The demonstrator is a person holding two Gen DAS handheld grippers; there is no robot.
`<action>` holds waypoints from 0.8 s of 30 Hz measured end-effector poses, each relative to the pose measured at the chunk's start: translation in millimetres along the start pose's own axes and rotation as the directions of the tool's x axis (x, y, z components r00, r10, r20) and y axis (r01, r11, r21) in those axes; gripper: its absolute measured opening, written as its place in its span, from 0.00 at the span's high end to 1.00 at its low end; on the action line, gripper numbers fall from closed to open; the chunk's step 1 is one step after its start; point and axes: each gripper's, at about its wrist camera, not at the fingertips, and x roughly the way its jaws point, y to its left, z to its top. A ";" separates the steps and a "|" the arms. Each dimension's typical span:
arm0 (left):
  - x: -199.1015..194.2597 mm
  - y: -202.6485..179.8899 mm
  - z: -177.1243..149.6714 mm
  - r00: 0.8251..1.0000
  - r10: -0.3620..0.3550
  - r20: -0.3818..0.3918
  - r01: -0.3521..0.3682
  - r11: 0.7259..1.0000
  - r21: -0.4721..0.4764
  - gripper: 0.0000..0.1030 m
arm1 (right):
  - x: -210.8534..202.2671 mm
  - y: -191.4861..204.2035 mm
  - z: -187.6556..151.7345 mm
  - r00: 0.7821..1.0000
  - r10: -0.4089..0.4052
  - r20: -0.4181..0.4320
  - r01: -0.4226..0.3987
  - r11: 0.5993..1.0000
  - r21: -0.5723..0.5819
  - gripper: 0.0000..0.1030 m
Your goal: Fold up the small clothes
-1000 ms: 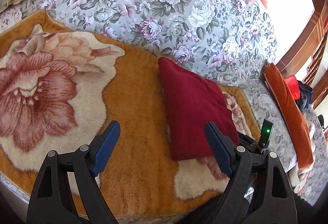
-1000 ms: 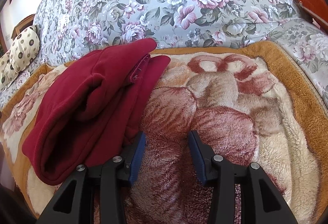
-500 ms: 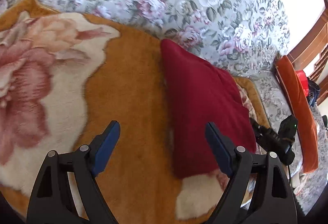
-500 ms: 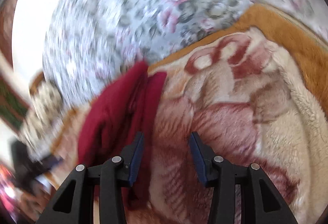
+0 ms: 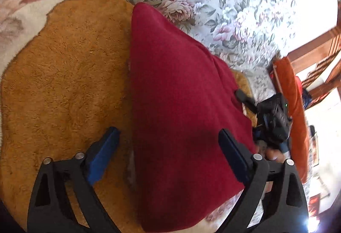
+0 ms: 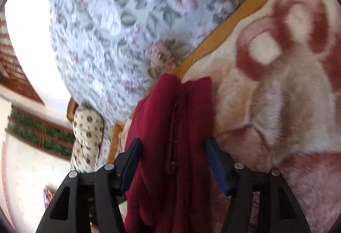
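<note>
The folded dark-red fleece garment [image 5: 181,118] on the orange plush blanket [image 5: 64,84] is judged soft, light; both grippers' jaws, just opened wider, straddle its edges unclamped.

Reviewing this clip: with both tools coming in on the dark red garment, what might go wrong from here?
The right tool straddles several stacked folds of the red garment; it may pinch only some layers. The left tool spans the garment's edge and may grab the fuzzy blanket too. Both tools have just been opening, not yet gripping.

I see my left gripper [image 5: 168,137] and right gripper [image 6: 172,148] as black triangular frames with silver screws and blue finger pads [image 5: 102,158].
</note>
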 end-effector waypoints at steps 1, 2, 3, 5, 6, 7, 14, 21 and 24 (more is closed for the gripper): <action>0.0 0.2 0.9 1.000 -0.002 0.002 0.002 1.000 -0.006 0.08 | 0.8 2.5 -1.2 1.000 0.000 -0.023 -0.001 1.000 -0.031 0.41; -0.3 0.8 2.2 1.000 -0.007 0.006 0.007 1.000 -0.013 0.08 | 0.1 2.2 -2.7 0.999 0.010 -0.038 -0.012 0.999 -0.039 0.41; -0.4 1.8 2.9 1.000 -0.013 0.013 0.013 1.000 -0.019 0.08 | -1.5 0.8 -5.5 0.998 0.026 -0.053 -0.028 0.999 -0.037 0.41; -0.5 2.7 3.6 1.000 -0.017 0.019 0.018 0.999 -0.026 0.08 | -8.9 -4.0 -11.2 0.997 0.045 -0.070 -0.048 0.998 -0.036 0.48; -0.6 3.4 4.6 0.999 -0.022 0.023 0.023 0.999 -0.033 0.08 | -11.4 -6.8 -13.2 0.995 0.054 -0.079 -0.057 0.998 -0.028 0.50; -0.5 4.3 5.6 0.999 -0.025 0.028 0.027 0.999 -0.039 0.08 | -12.2 -9.8 -13.8 0.994 0.068 -0.087 -0.069 0.997 -0.013 0.52; 1.0 7.9 10.8 0.998 -0.025 0.055 0.030 0.996 -0.087 0.08 | -14.9 -10.6 -18.5 0.998 -0.010 -0.065 0.011 1.000 0.013 0.54; 4.8 1.3 10.9 0.998 0.015 0.063 -0.010 0.998 -0.069 0.07 | -2.0 -3.7 -14.1 0.998 -0.055 -0.023 0.054 0.998 -0.038 0.52; 6.0 0.6 11.1 0.997 0.025 0.066 -0.020 0.997 -0.078 0.07 | -11.3 -6.9 -22.9 0.998 -0.002 -0.058 0.000 0.999 -0.049 0.53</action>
